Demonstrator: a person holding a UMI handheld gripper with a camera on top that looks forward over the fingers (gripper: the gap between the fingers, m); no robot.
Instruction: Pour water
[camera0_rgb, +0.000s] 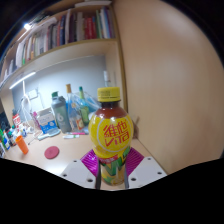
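We see our tool (113, 172) level, both pads (92, 163) clamped on an upright yellow-capped drink bottle (110, 135) above the desk (45, 165).

Bottle (111, 135): yellow cap, yellow label with red characters, green band low on it, amber liquid (tea-like tone). Pads (92, 163) magenta. Desk (62, 160) pale wood, red lid (52, 152) on it. Orange bottle (21, 144) further off. Wall (165, 80) tan

Bottle (111, 135): glossy plastic, shiny label. Desk (70, 160): smooth pale wood-look. Side panel (170, 70): matt wood.
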